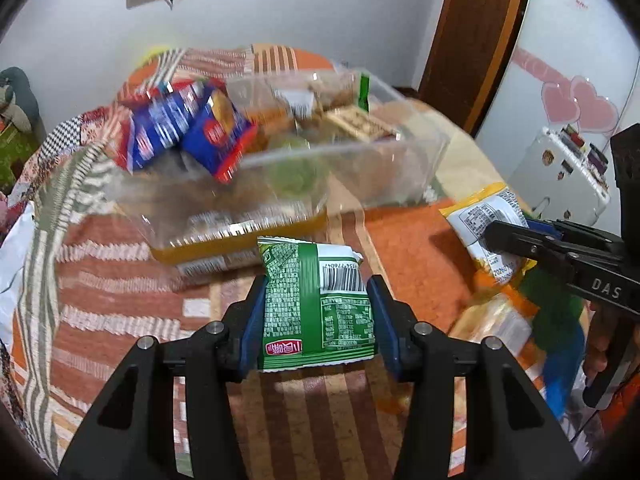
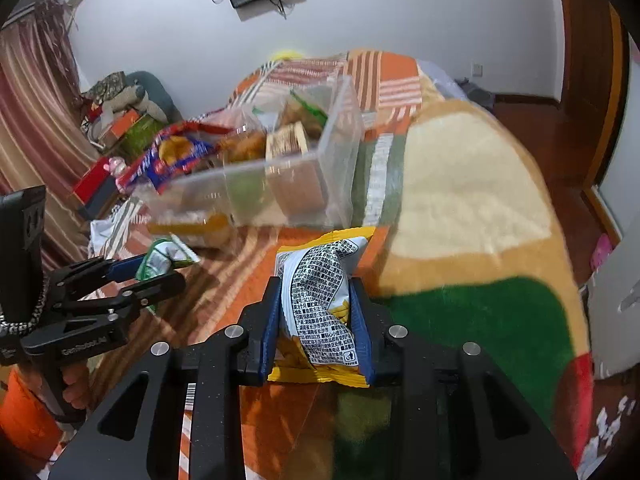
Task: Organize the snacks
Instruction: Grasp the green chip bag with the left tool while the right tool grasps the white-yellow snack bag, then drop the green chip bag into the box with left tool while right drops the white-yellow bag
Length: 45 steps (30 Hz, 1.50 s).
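My left gripper [image 1: 318,300] is shut on a green snack packet [image 1: 316,304] and holds it above the striped blanket, in front of a clear plastic bin [image 1: 344,152]. My right gripper [image 2: 316,304] is shut on a yellow and white snack packet [image 2: 320,300], to the right of the bin [image 2: 320,184]. The bin holds blue and red biscuit packets [image 1: 188,132], brown snacks and a wafer pack [image 1: 356,122]. The right gripper with its yellow packet [image 1: 484,220] shows at the right of the left wrist view. The left gripper with its green packet [image 2: 160,260] shows at the left of the right wrist view.
An orange-lidded clear box [image 1: 236,236] lies against the bin's near side. The bin stands on an orange, striped blanket [image 1: 120,300] over a bed. A cream, green and red blanket [image 2: 472,208] lies to the right. Boxes and clutter [image 2: 128,128] sit by the far wall.
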Each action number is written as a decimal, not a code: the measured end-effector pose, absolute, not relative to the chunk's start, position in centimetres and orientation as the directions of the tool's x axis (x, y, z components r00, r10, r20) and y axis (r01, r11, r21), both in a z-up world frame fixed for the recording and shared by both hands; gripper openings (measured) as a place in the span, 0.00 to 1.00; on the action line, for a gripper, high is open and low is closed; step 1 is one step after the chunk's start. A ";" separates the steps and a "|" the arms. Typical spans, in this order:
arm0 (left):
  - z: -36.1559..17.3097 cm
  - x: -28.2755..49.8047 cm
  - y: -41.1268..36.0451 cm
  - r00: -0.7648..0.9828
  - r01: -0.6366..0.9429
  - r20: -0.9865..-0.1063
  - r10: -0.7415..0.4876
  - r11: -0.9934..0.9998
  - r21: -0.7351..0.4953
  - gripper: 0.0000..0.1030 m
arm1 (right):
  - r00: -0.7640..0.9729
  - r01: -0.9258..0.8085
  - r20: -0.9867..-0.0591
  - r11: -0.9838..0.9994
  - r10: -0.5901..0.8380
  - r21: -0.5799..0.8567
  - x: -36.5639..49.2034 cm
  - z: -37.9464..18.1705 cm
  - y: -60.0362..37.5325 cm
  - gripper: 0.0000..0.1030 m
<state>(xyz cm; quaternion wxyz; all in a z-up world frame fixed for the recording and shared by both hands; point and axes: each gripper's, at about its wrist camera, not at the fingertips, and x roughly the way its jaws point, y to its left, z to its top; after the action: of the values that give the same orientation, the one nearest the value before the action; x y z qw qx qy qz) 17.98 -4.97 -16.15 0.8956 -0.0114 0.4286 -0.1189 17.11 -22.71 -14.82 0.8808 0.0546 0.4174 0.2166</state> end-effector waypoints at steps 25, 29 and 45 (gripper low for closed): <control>-8.9 24.2 -3.0 0.728 0.177 -0.643 -0.236 0.972 -0.156 0.48 | 0.679 -0.403 -0.547 0.871 0.489 0.279 22.5 -8.9 -18.6 0.28; -9.8 25.9 -2.7 0.709 0.162 -0.664 -0.237 0.971 -0.174 0.48 | 0.671 -0.409 -0.563 0.874 0.483 0.263 23.6 -9.4 -17.6 0.28; -11.6 28.5 -3.2 0.697 0.158 -0.688 -0.203 0.979 -0.130 0.50 | 0.592 -0.414 -0.659 0.876 0.465 0.246 26.4 -11.9 -16.5 0.32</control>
<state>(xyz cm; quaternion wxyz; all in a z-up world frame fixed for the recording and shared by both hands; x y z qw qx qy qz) 28.55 -3.20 -11.56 0.9207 -0.0303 0.3766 -0.0981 26.36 -16.47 -11.87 0.8914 0.0334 0.3788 0.2464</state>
